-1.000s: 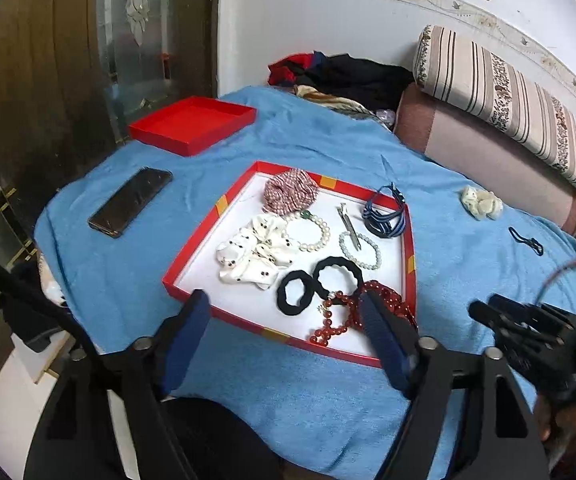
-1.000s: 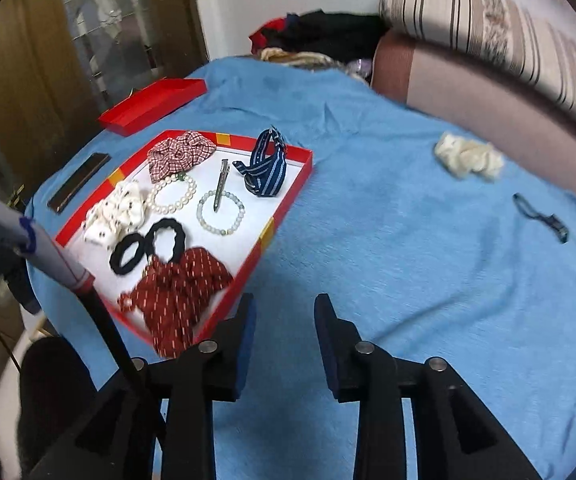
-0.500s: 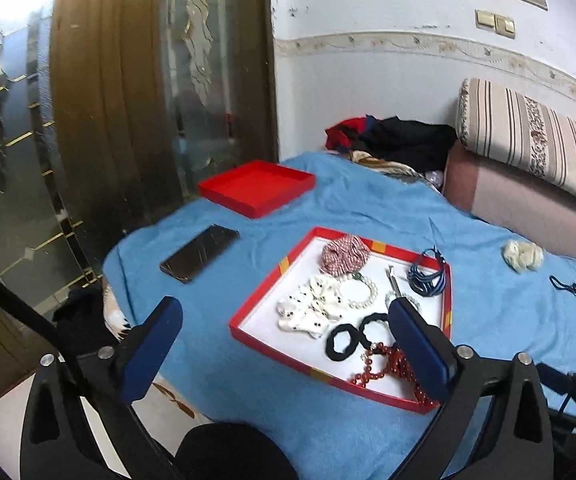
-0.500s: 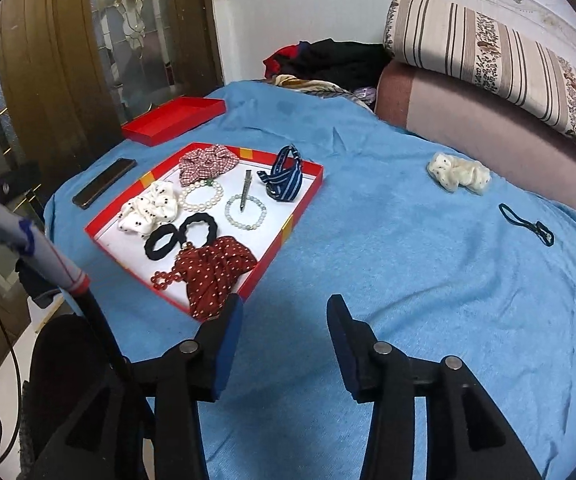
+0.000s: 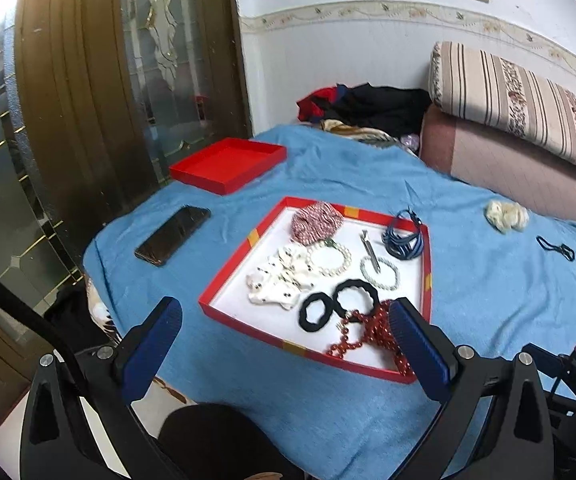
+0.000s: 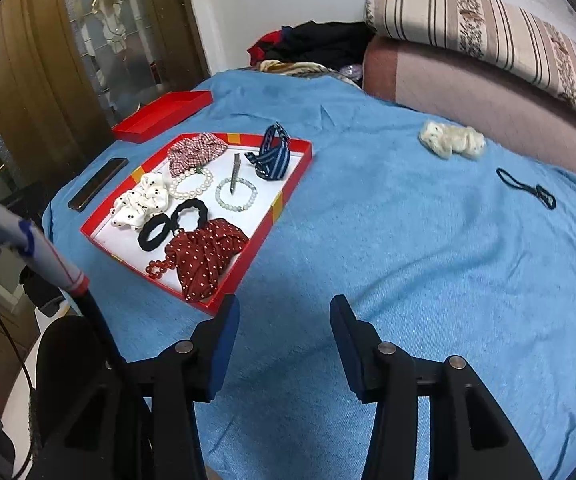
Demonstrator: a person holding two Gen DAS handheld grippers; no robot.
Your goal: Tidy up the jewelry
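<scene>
Blue cloth [image 6: 428, 248] covers the bed, with a brown door at ten o'clock and a striped bolster [image 5: 520, 100] on a pink cushion at two o'clock.

Left gripper [image 5: 284, 328] hangs over the near edge of the tray [image 5: 244, 240], jaws spread as wide as they go and empty; its right pad sits in front of the red beads [image 5: 348, 346]. Right gripper [image 6: 284, 320] hovers over bare cloth just past the tray's near corner, at five o'clock from it; its jaws are opening, about half apart, with nothing between them.

Inside the red-rimmed white tray, from the near side outward: red beads with a dotted red scrunchie [image 6: 204, 256] on them, two black hair ties [image 5: 338, 306], a white dotted scrunchie [image 5: 280, 280], a pearl bracelet [image 5: 330, 260], a pale bead bracelet [image 5: 380, 274] with a metal clip [image 5: 370, 250] across it, a checked red scrunchie [image 5: 316, 222] and a blue striped band [image 5: 404, 238] at the far rim.

Outside the tray, a phone [image 5: 172, 236] lies at nine o'clock and a red lid [image 5: 228, 164] at eleven. Well apart at three o'clock lie a cream scrunchie [image 6: 452, 140] and a black cord [image 6: 528, 188]. Dark clothes [image 5: 368, 106] are heaped at twelve.
</scene>
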